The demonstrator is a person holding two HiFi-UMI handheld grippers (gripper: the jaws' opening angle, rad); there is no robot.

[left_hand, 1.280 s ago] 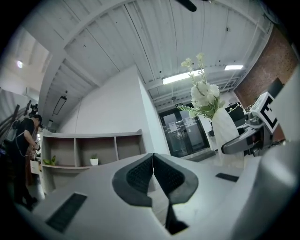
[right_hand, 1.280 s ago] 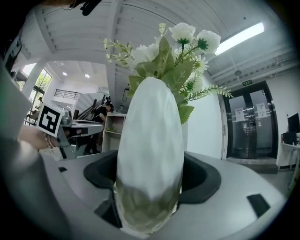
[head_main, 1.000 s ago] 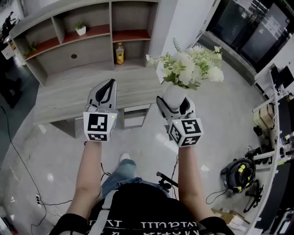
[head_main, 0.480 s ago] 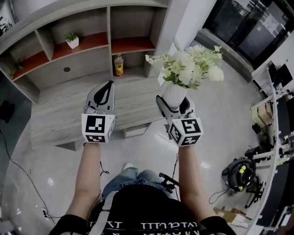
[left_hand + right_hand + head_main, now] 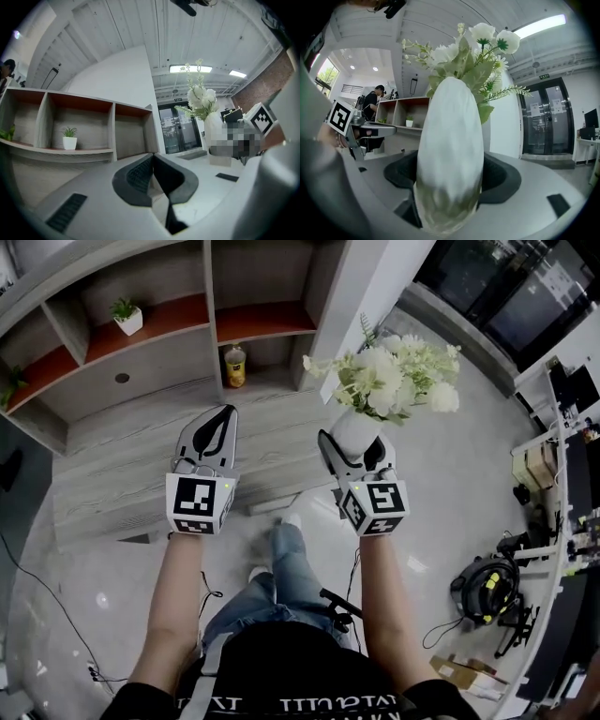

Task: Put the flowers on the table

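The flowers are white blooms with green leaves standing in a white vase. My right gripper is shut on the vase's body and holds it upright above the floor, just off the right end of the long grey wooden table. In the right gripper view the vase fills the gap between both jaws, with the flowers above. My left gripper hovers over the table's near edge, shut with nothing in it. In the left gripper view its pads meet.
A grey shelf unit with red-brown boards stands behind the table. It holds a small potted plant, and a yellow bottle stands below. A white pillar rises behind the flowers. Equipment and cables lie on the floor at right.
Both grippers and the vase have moved forward toward the table and shelf, which now lie nearer in view. The person's leg has stepped forward. The grips are unchanged.
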